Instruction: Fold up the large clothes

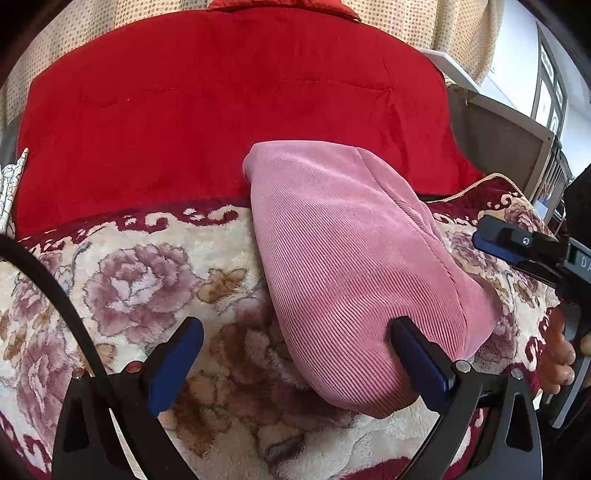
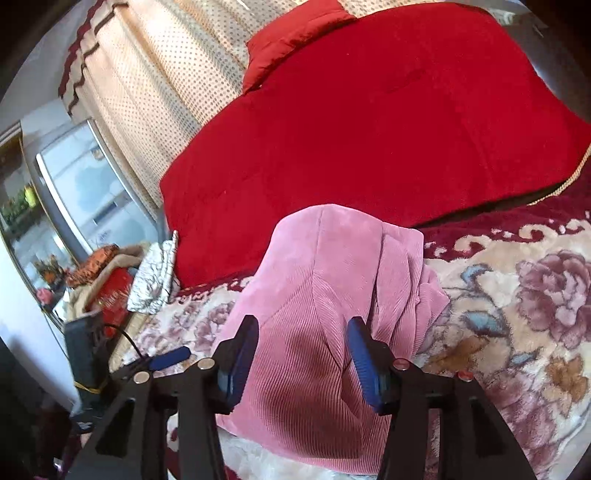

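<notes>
A pink corduroy garment [image 1: 351,266] lies folded into a compact bundle on the floral blanket [image 1: 147,280]. My left gripper [image 1: 295,332] is open, its right finger resting against the bundle's near edge and its left finger over the blanket. In the right wrist view the garment [image 2: 325,295] lies straight ahead. My right gripper [image 2: 303,332] is open and empty, its fingers standing over the bundle's near part. The right gripper also shows at the right edge of the left wrist view [image 1: 517,247].
A thick red quilt [image 1: 221,110] lies folded behind the garment, with a red pillow [image 2: 291,33] and a dotted curtain [image 2: 166,92] beyond. A patterned white cloth [image 2: 155,273] and clutter lie at the left by a window.
</notes>
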Motion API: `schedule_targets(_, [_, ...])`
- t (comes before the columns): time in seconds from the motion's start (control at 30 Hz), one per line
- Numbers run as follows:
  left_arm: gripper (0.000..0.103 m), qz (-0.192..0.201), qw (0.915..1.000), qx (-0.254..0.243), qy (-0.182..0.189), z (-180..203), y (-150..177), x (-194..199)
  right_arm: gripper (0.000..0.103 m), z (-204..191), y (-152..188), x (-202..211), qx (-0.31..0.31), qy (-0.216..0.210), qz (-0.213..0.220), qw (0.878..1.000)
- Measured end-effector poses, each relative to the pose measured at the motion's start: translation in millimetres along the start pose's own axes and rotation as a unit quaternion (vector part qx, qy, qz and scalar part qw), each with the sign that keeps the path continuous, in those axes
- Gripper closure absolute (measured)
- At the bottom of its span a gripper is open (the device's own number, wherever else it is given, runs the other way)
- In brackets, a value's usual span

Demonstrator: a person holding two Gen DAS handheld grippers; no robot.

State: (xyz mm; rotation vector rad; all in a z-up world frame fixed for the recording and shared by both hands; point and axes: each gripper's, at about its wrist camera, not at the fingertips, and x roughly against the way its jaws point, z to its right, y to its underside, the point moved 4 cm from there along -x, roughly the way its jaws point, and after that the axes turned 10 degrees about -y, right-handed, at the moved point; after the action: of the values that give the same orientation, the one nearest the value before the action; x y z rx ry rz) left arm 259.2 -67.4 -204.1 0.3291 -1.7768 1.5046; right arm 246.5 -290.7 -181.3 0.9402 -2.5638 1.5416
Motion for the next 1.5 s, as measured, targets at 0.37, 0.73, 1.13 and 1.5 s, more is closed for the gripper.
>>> schedule_targets(0.37, [0.001, -0.018, 0.9993, 0.008, 0.031, -2.5, -2.3, -1.6, 0.064, 34.5, 24.2, -48.8, -0.020, 0.044, -0.103, 0.993])
schedule_targets(0.73, [0.001, -0.007, 0.9988, 0.028, -0.038, -16.2, -3.7, -17.9, 0.062, 28.2, -2.3, -27.6, -0.027, 0.037, -0.084, 0.995])
schedule_targets(1.13, [0.001, -0.002, 0.9993, 0.028, -0.024, -12.3, -7.8, -18.7, 0.064, 86.8, -49.8, -123.6, -0.072, 0.049, -0.161, 0.983])
schedule_targets(1.5, [0.002, 0.014, 0.9979, 0.015, -0.061, -15.9, -13.8, -9.0, 0.062, 61.5, -52.9, -56.8, -0.072, 0.010, -0.081, 0.994])
